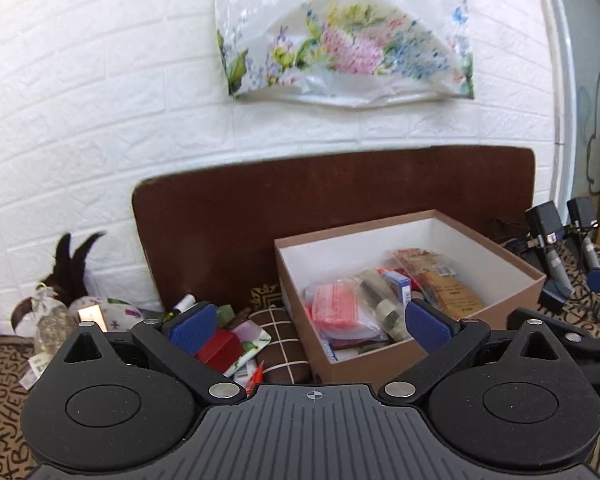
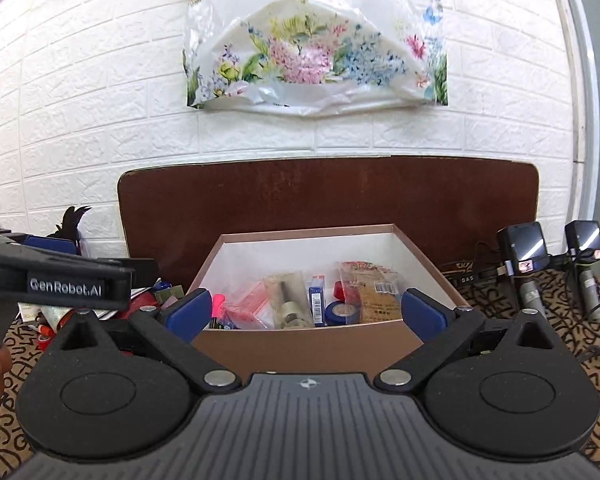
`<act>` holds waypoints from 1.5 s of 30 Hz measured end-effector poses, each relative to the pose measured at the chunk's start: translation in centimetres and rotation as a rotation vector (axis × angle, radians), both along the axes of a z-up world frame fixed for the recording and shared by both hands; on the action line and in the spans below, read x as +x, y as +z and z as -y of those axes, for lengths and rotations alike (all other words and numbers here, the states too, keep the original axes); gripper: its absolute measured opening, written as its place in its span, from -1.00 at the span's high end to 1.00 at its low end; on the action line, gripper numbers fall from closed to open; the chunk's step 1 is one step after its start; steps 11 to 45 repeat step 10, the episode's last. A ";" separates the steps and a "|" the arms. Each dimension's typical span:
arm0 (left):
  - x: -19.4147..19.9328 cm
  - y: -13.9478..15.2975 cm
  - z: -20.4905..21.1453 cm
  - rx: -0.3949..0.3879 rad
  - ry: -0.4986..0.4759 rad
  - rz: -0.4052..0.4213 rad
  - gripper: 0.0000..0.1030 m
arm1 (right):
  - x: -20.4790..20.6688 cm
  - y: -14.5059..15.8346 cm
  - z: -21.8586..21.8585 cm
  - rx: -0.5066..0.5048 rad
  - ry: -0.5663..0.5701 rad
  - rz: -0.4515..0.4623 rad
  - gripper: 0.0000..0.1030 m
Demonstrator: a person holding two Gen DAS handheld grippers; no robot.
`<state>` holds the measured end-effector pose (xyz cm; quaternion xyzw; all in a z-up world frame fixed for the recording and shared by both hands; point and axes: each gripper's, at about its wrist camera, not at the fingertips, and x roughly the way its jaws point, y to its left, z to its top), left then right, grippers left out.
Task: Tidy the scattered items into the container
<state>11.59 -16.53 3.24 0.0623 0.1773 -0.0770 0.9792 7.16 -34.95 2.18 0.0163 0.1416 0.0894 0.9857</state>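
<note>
Both grippers spread wide, nothing held: left gripper (image 1: 312, 326), right gripper (image 2: 306, 314). Open box (image 2: 316, 342), part-filled, sits directly ahead of right jaws; scattered items (image 1: 236, 338) before left gripper's left pad

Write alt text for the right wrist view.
The open, empty right gripper faces a brown cardboard box holding packets, a small bottle and a blue tape roll. More loose items lie left of the box, beneath the left gripper.

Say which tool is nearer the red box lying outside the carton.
Left. The left tool hovers open right by the red box, its left pad just above it. The right tool faces the carton, open, with the pile off to its left.
</note>
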 end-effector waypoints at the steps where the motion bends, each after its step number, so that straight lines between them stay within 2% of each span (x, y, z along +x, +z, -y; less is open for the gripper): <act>1: -0.6 0.0 0.0 -0.006 -0.006 0.016 -1.00 | -0.3 0.1 0.0 -0.003 -0.001 0.000 -0.96; 3: -1.1 0.1 0.0 -0.023 -0.004 0.020 -1.00 | -0.8 0.2 0.0 -0.003 -0.002 0.003 -0.96; 10: -0.6 -1.1 0.1 -0.099 -0.049 -0.104 -1.00 | -2.0 0.6 0.7 0.006 -0.031 -0.002 -0.96; 45: -0.6 -1.1 0.1 -0.099 -0.049 -0.104 -1.00 | -2.0 0.6 0.7 0.006 -0.031 -0.002 -0.96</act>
